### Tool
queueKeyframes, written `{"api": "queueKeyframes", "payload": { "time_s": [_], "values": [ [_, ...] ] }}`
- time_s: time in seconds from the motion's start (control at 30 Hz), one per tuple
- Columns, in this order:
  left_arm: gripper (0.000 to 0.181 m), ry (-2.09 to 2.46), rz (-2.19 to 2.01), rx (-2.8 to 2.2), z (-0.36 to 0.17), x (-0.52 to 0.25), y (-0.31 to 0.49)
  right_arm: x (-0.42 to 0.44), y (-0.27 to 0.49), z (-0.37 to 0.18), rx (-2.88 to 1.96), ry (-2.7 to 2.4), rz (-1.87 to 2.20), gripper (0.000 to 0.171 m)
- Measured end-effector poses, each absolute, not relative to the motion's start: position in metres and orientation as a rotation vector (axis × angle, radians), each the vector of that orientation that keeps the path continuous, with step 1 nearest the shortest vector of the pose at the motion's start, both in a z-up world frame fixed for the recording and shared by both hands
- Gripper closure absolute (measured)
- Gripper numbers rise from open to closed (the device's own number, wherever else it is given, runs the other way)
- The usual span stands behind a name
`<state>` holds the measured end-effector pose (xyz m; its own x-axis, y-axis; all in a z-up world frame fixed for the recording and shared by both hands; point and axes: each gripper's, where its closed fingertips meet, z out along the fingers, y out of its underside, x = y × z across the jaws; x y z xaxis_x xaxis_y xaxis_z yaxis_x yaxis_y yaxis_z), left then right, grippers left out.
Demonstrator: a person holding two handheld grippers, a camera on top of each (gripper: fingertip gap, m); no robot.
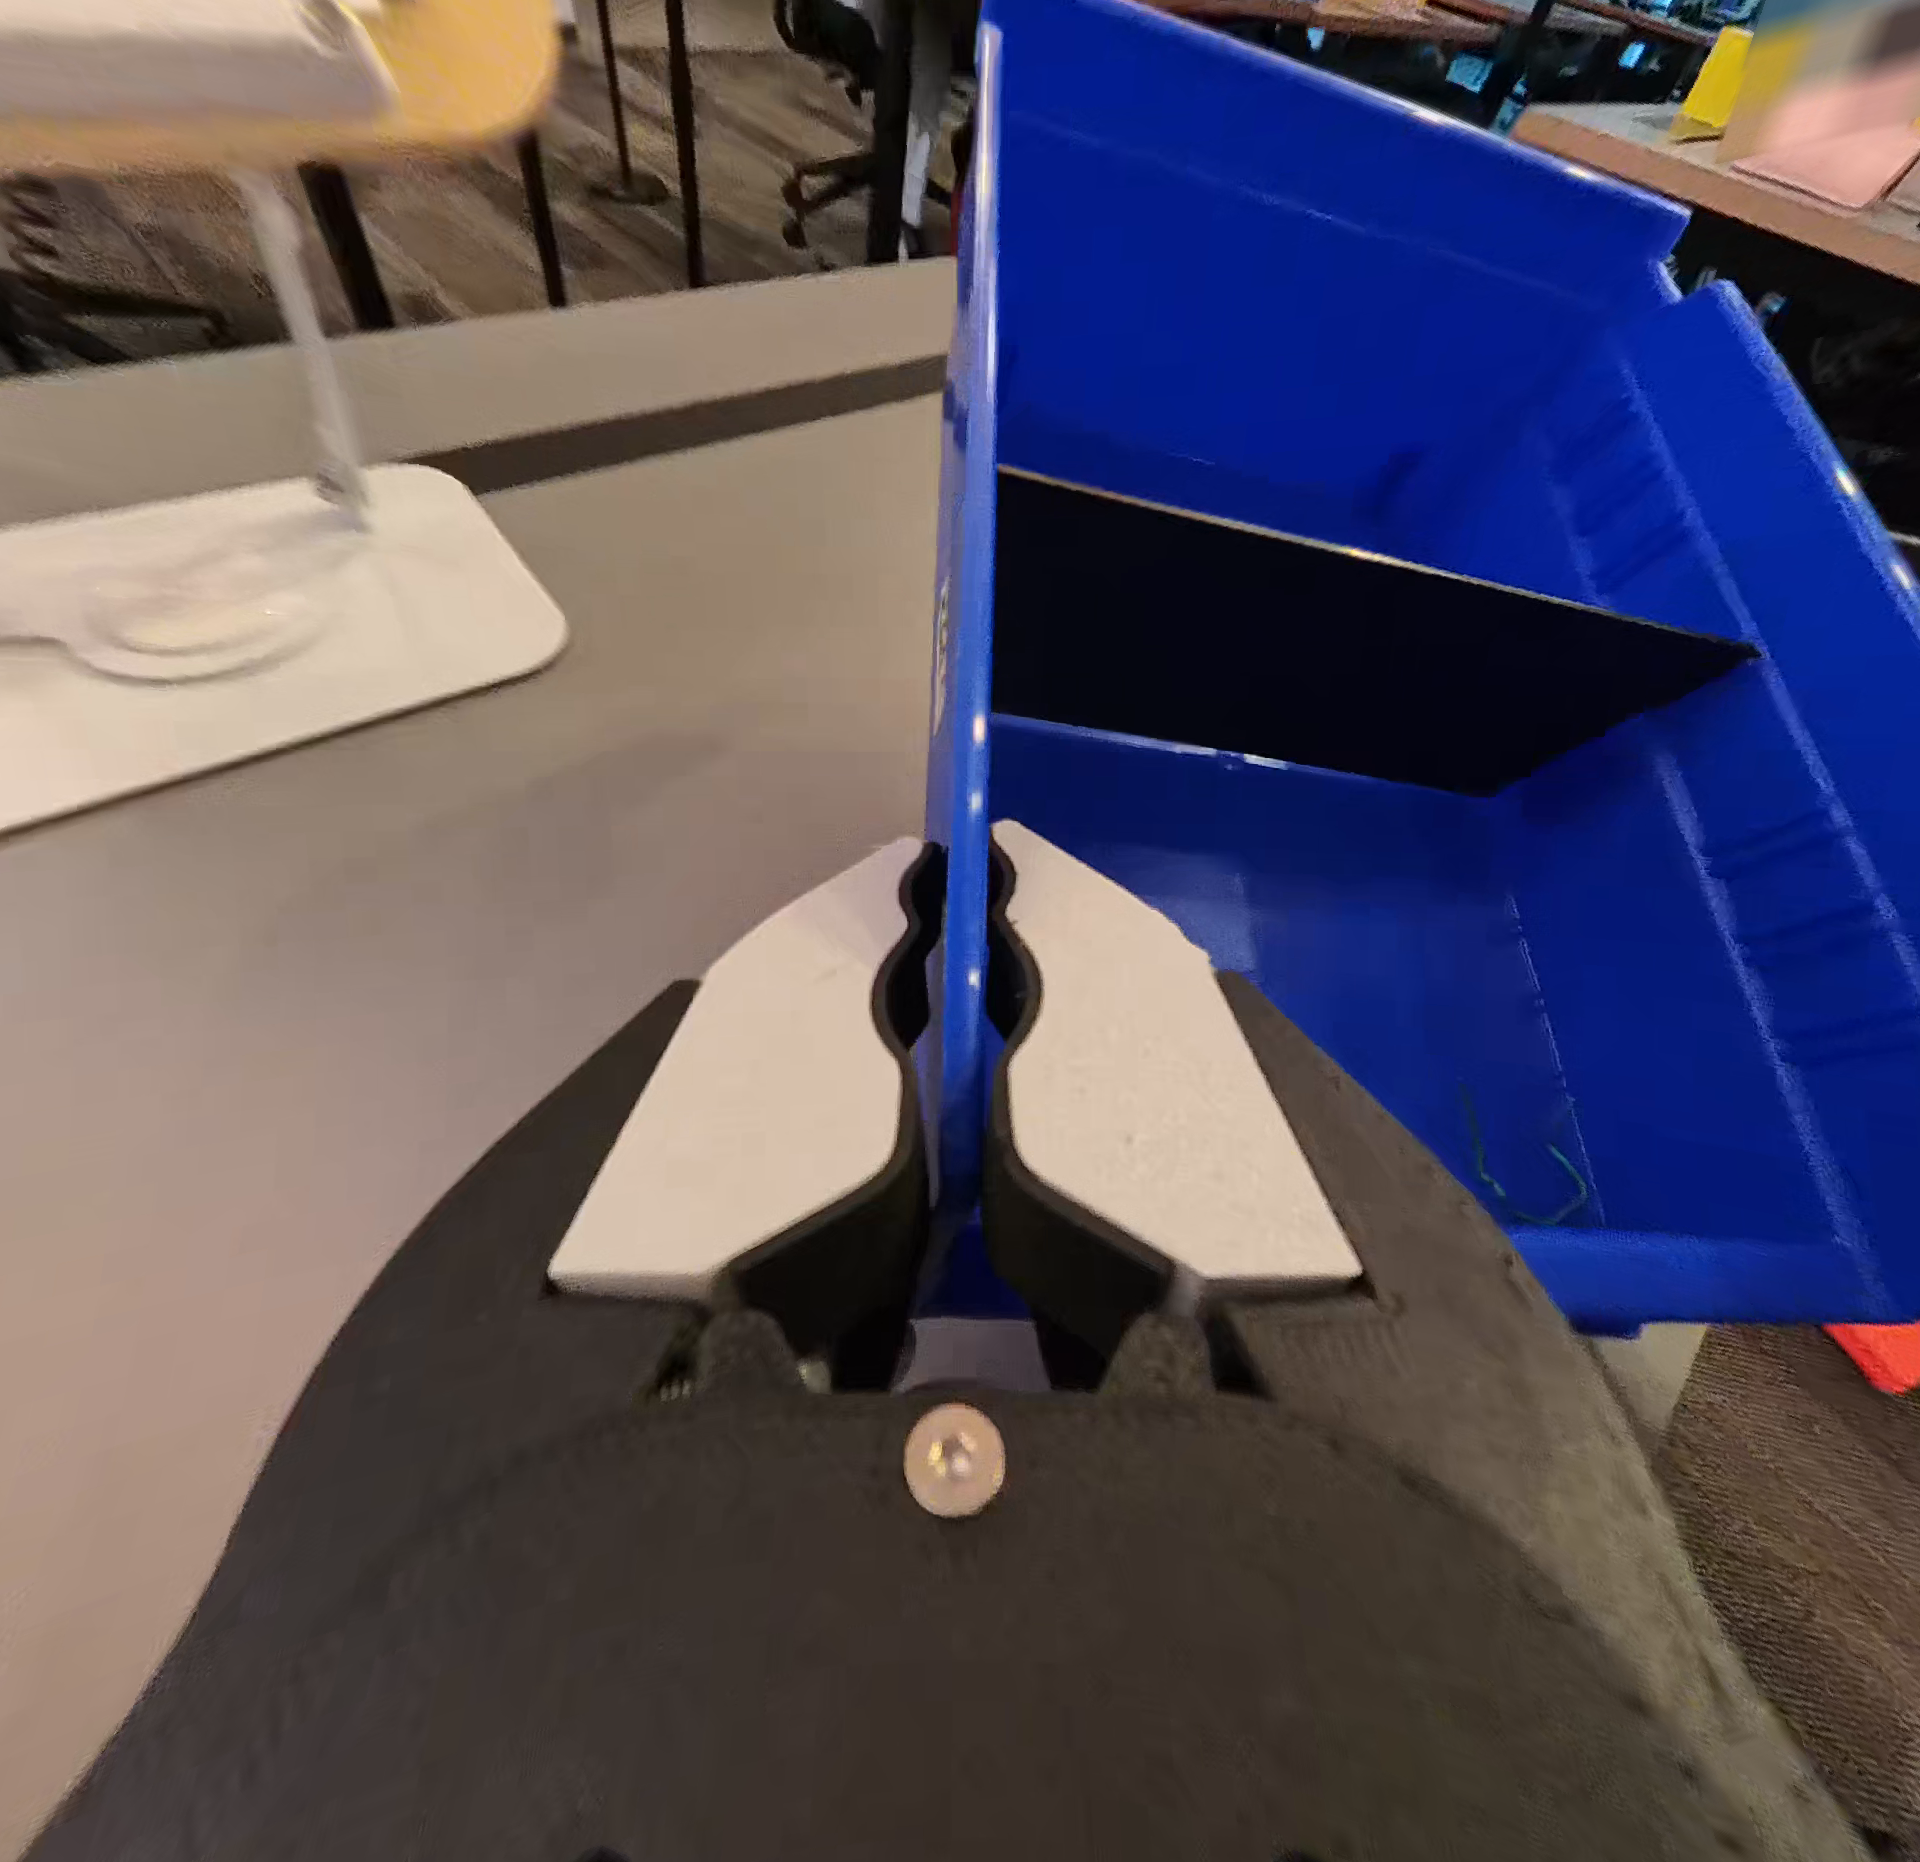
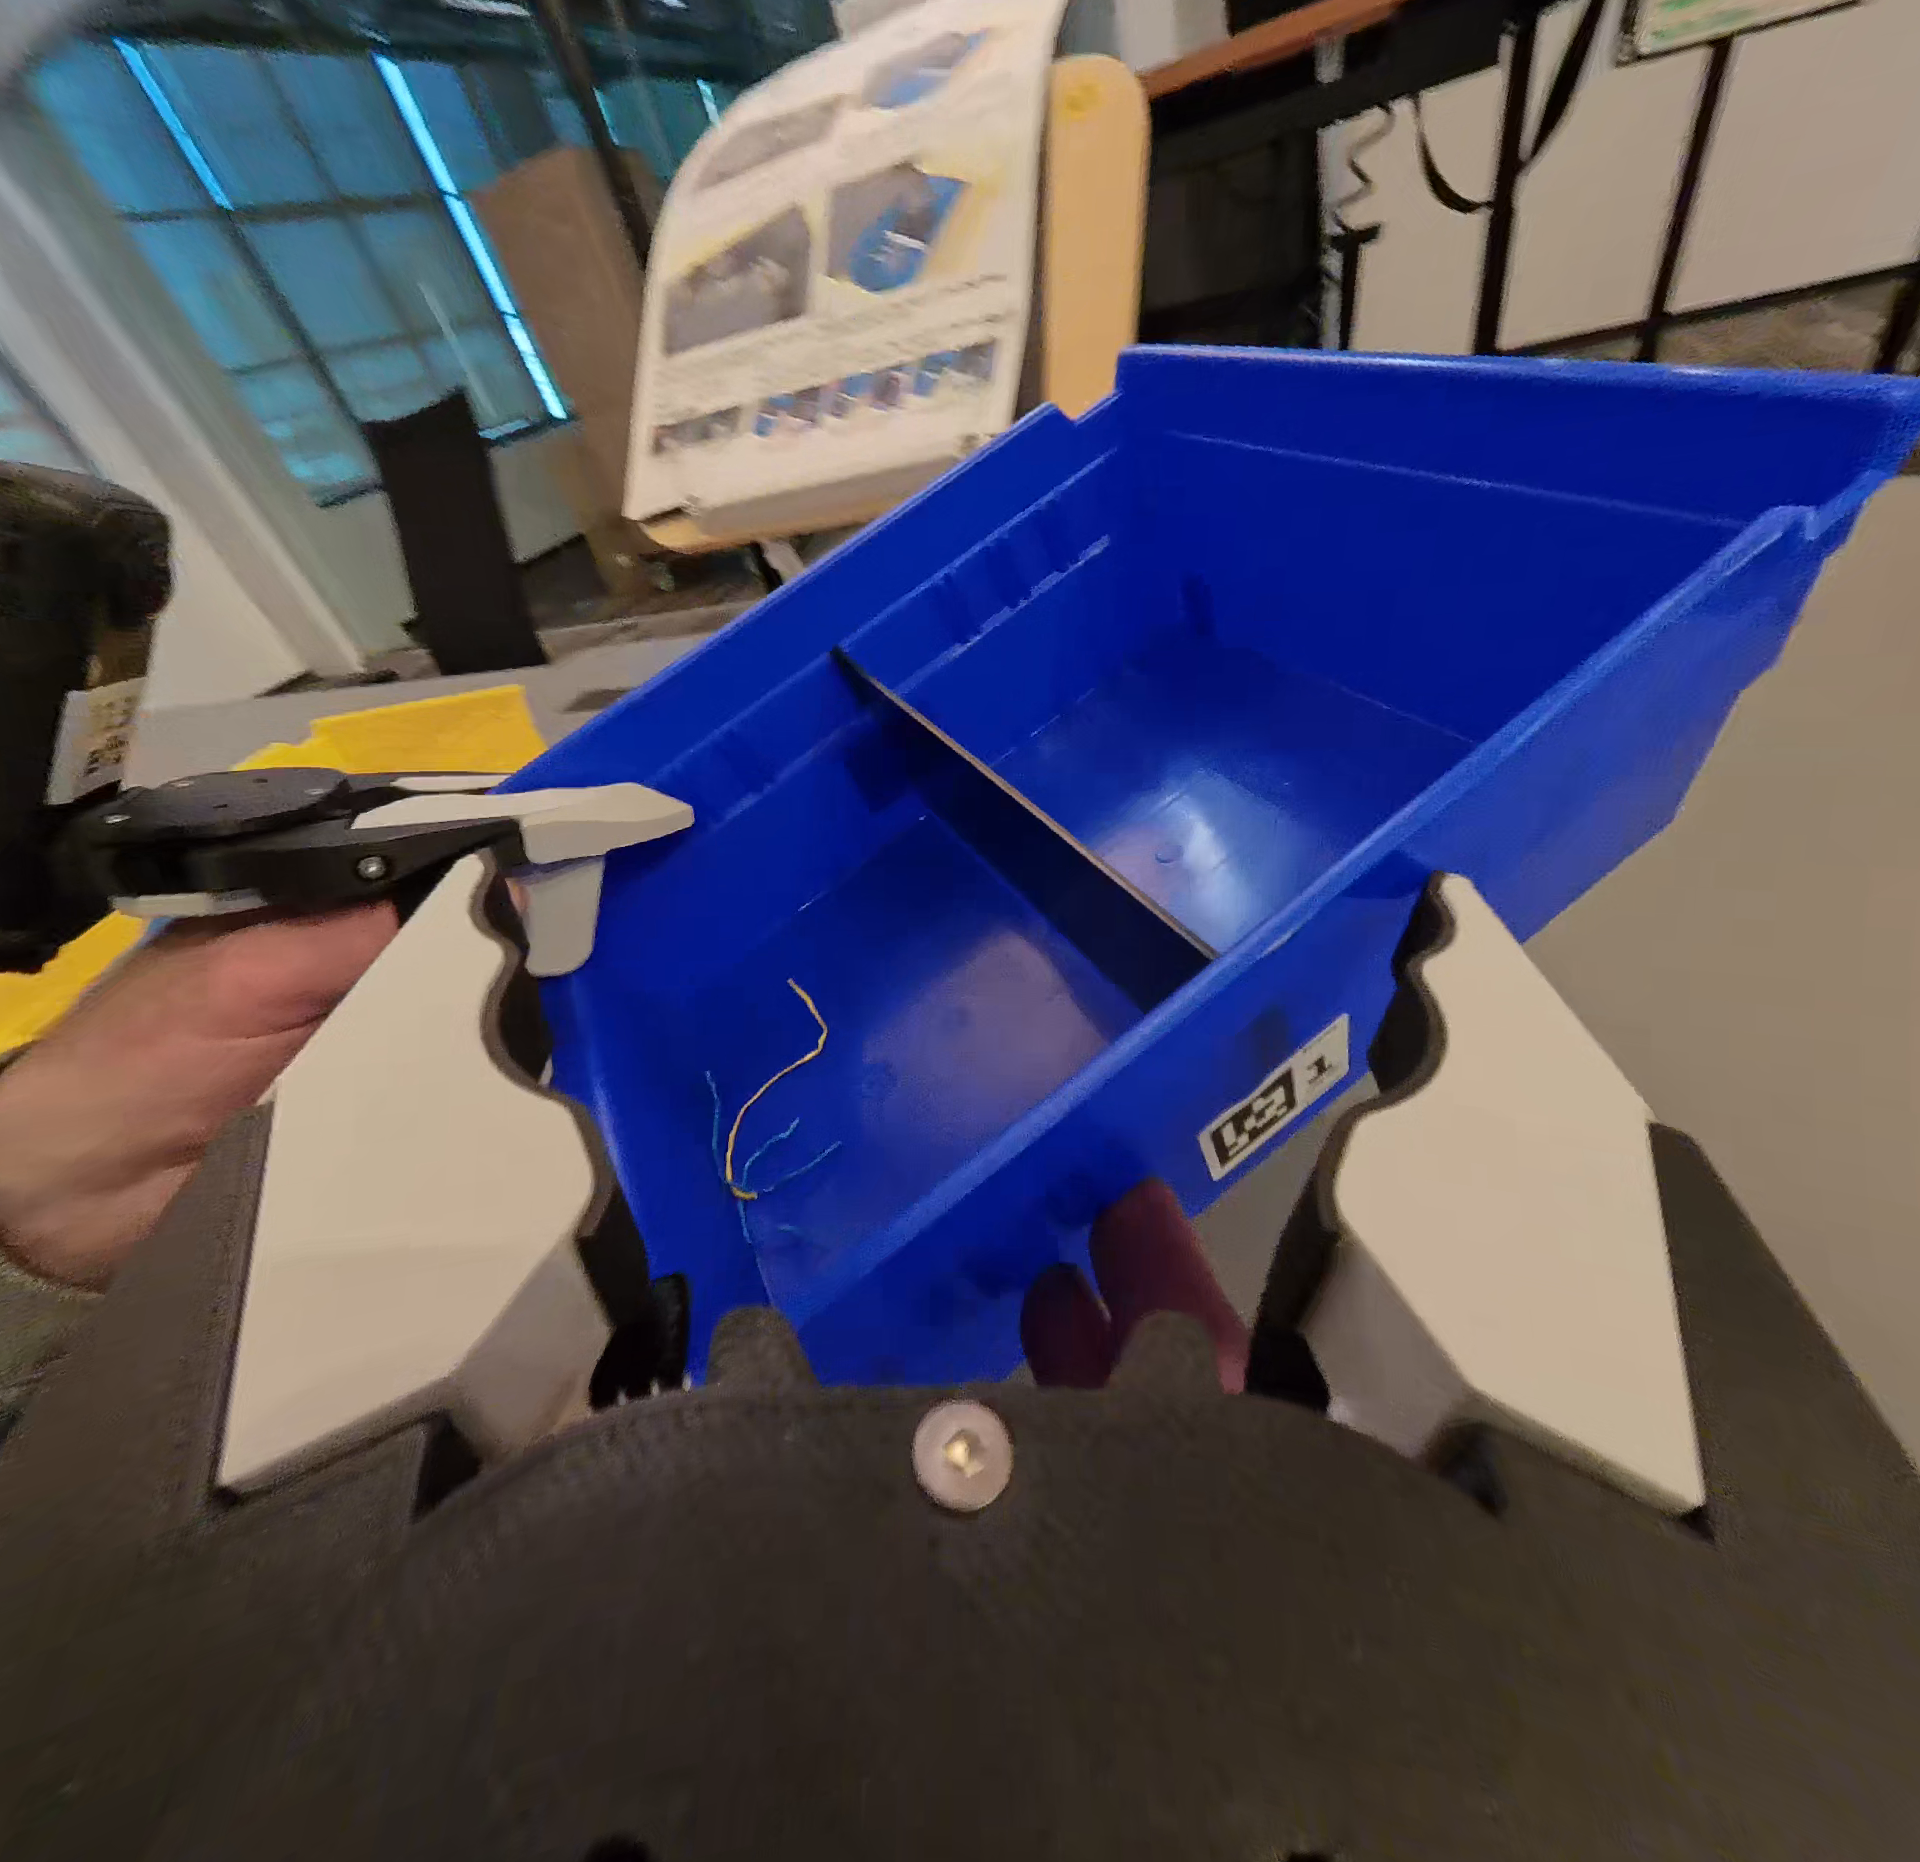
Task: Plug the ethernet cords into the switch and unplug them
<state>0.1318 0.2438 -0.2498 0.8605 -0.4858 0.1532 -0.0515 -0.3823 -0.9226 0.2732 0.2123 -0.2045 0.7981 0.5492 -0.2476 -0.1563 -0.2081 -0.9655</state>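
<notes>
No ethernet cords or switch show in either view. A blue plastic bin (image 1: 1351, 358) with a black divider (image 1: 1299, 628) hangs tilted above the grey table (image 1: 468, 981). My left gripper (image 1: 961, 856) is shut on the bin's side wall. In the right wrist view the bin (image 2: 1247, 773) shows with its near end between my right gripper's (image 2: 966, 919) wide-spread fingers; the right gripper is open. The left gripper (image 2: 603, 856) shows there too, clamped on the bin's rim, with a hand (image 2: 156, 1064) behind it. A few thin wire strands (image 2: 769, 1116) lie inside the bin.
A white lamp base (image 1: 260, 617) stands on the table at the left. Something yellow (image 2: 436, 732) lies on the table behind the bin. A dark purple thing (image 2: 1143, 1272) shows under the bin. A poster board (image 2: 831, 254), desks and chairs stand farther off. The white lamp base (image 1: 260, 617) is about 35 cm from my left fingertips and 45 cm from my right.
</notes>
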Motion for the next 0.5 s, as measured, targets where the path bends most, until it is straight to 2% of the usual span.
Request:
{"api": "queueKeyframes", "payload": {
  "time_s": [0.17,0.33,0.5],
  "values": [
    [0.172,0.363,-0.595,-2.017,-0.286,0.179,0.251,0.322,0.233,-0.226,-1.752,-0.291,0.576,0.026],
    [0.149,0.399,-0.747,-2.059,-0.298,0.228,0.239,0.357,0.255,-0.260,-1.888,-0.364,0.419,0.020],
    [0.134,0.369,-0.932,-2.060,-0.297,0.259,0.224,0.396,0.280,-0.264,-1.894,-0.346,0.381,0.040]
  ]
}}
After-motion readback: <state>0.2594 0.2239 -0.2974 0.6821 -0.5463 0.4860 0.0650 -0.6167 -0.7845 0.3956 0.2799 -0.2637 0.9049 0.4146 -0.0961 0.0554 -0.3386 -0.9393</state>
